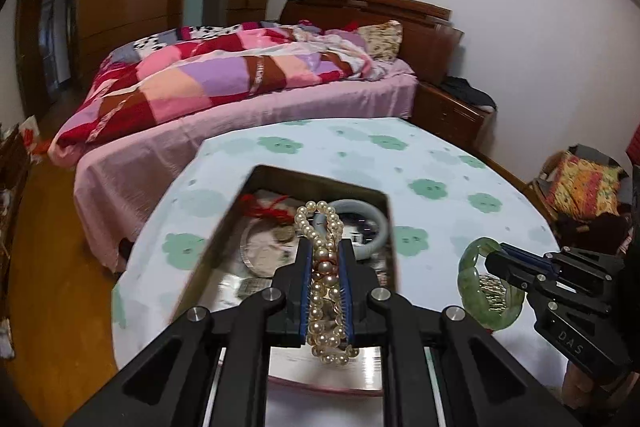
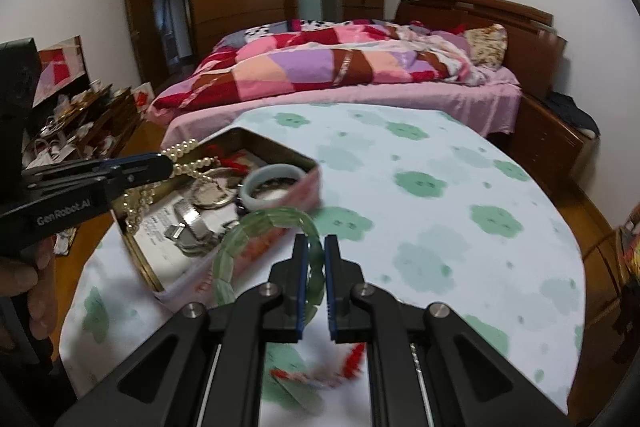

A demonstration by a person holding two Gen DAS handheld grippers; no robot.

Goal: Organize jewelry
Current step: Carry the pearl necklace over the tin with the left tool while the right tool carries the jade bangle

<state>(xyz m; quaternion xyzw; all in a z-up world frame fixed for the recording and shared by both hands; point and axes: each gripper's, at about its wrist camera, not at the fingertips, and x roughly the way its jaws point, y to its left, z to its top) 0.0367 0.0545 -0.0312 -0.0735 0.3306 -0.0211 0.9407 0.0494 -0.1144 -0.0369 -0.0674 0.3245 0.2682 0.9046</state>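
My left gripper (image 1: pixel 325 247) is shut on a pearl necklace (image 1: pixel 325 291) and holds it above the open metal tin (image 1: pixel 224 227). It also shows in the right wrist view (image 2: pixel 170 163), with the pearl necklace (image 2: pixel 188 151) hanging over the tin (image 2: pixel 280 147). My right gripper (image 2: pixel 316 241) is shut on a green jade bracelet (image 2: pixel 256 227), held above the table just right of the tin. The left wrist view shows the right gripper (image 1: pixel 494 259) and the bracelet (image 1: pixel 476 287). In the tin lie a pale blue bangle (image 1: pixel 372 215), a red tassel (image 1: pixel 268 211), coins and a watch band (image 2: pixel 192 219).
The round table (image 2: pixel 440 207) has a white cloth with green flowers. A bed with a patchwork quilt (image 2: pixel 340 67) stands behind it, with a wooden nightstand (image 2: pixel 552 139) to the right. A cluttered low shelf (image 2: pixel 80 123) is at the left. A red printed item (image 2: pixel 352 359) lies under my right gripper.
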